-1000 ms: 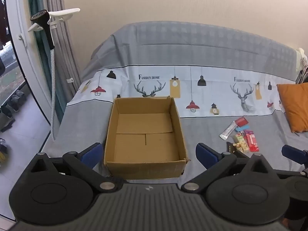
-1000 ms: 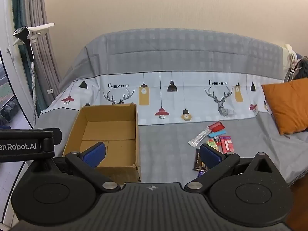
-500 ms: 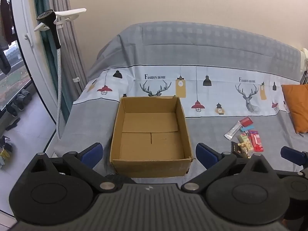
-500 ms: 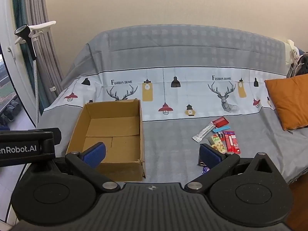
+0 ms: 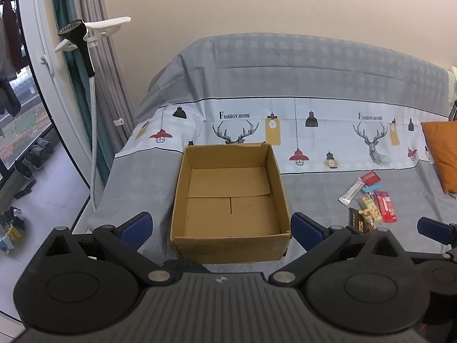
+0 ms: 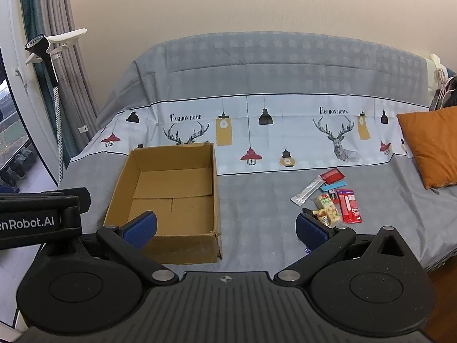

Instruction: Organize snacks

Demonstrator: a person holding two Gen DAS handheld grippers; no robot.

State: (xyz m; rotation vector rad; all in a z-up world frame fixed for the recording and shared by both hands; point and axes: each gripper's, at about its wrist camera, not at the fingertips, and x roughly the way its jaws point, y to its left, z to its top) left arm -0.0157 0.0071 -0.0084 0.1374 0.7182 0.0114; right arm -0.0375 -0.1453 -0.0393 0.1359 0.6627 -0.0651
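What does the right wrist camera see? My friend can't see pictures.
An empty cardboard box sits on a grey patterned bed cover, with a small pile of snacks lying to its right. The right gripper is open in front, holding nothing.

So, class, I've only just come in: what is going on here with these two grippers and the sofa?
A person holds a gripper in each hand over a covered sofa. Both the left gripper and the right gripper are open and hold nothing. A cardboard box sits empty on the seat. The snacks lie in a loose pile to its right, near an orange cushion. None is in the box yet.
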